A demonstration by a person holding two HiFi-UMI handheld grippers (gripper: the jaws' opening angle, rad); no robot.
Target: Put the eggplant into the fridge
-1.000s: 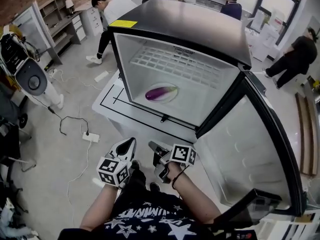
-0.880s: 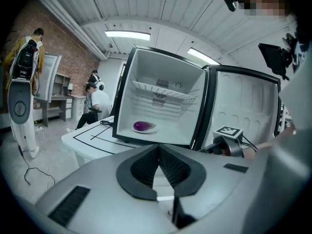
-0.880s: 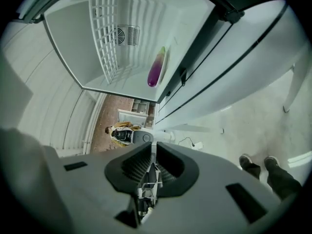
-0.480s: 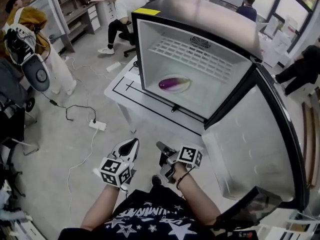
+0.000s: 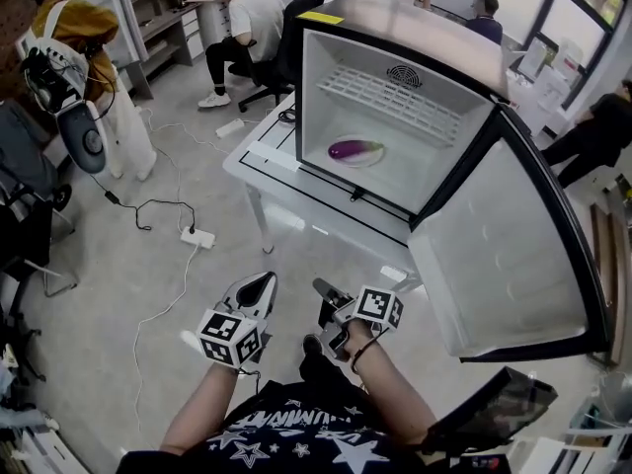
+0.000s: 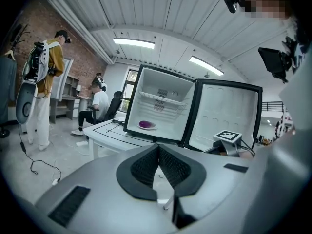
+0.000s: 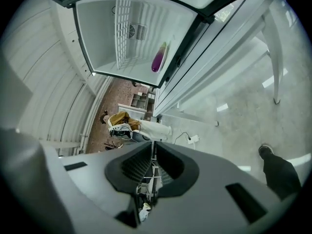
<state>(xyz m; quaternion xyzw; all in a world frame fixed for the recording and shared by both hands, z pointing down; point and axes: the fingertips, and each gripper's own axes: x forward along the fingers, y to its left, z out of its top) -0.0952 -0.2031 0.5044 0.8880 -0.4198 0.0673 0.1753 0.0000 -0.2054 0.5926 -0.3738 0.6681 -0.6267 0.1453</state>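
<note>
While the eggplant point(image 5: 353, 149) lies on a white plate point(image 5: 355, 162) on the floor of the open fridge point(image 5: 415, 28), under its wire shelf point(image 5: 400, 102), the left gripper point(image 5: 259, 286) and right gripper point(image 5: 321, 286) hang low by the person's body. Both pairs of jaws are pressed together on nothing, well apart from the fridge. The eggplant looks light and firm, but its glossy skin is probably slippery and easily bruised. Any grasp would sit best across the thick purple middle, not the pale tapering end. The door point(image 5: 504, 255) swings wide to the right, and the white table point(image 5: 267, 161) carries the fridge. A power strip point(image 5: 197, 237) and its cable trail across the floor on the left, and seated and standing people are beyond.
</note>
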